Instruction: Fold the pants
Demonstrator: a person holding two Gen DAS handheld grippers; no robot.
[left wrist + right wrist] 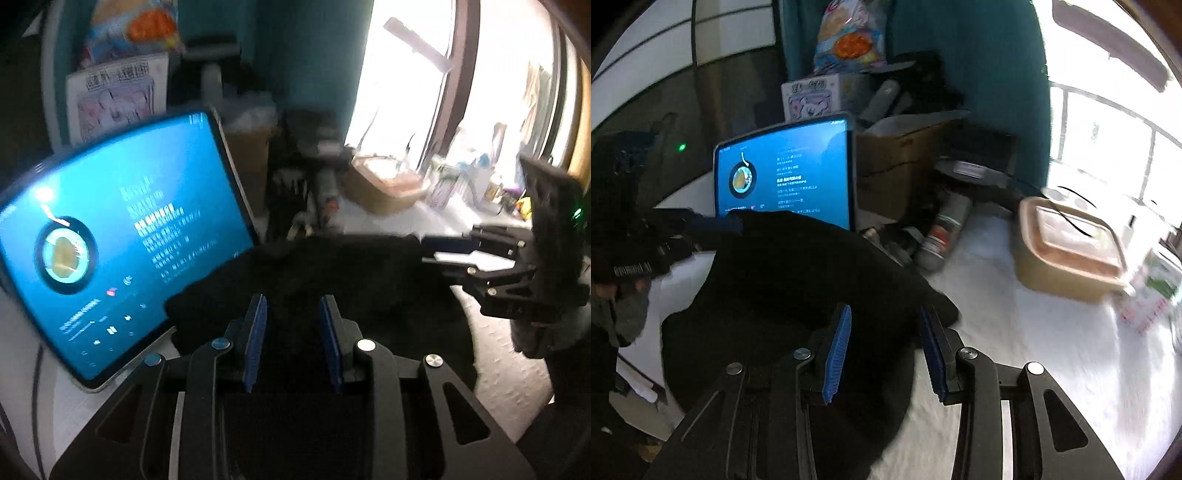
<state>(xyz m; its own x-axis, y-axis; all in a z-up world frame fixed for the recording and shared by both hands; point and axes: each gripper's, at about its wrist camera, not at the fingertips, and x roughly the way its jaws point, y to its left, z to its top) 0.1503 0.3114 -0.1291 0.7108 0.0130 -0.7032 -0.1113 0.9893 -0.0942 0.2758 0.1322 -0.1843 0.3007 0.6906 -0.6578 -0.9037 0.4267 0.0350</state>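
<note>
1. The pants (798, 295) are one black, soft heap on the white textured table cover (1015, 332), in front of the lit blue tablet (783, 177) and well apart from the tan lidded container (1071, 251).

2. The left gripper (293, 339) hangs above the near part of the cloth. Its blue pads (255, 336) stand partly apart with dark fabric between them, but the cloth is too dark to tell if it is pinched.

3. The right gripper (886, 354) is at the right edge of the heap. Its jaws are partly spread; the left pad is over the cloth and the right pad is over the white cover. Whether they press on fabric cannot be told.

4. The cloth looks light, limp and thick. It will probably sag and drape, not keep a shape, so one pinch would lift only a bunch.

5. The best hold seems to be an outer edge or corner, one for each gripper, wide apart, so that the fabric stretches flat.

6. The seams and waistband are not visible in the black mass.
</note>
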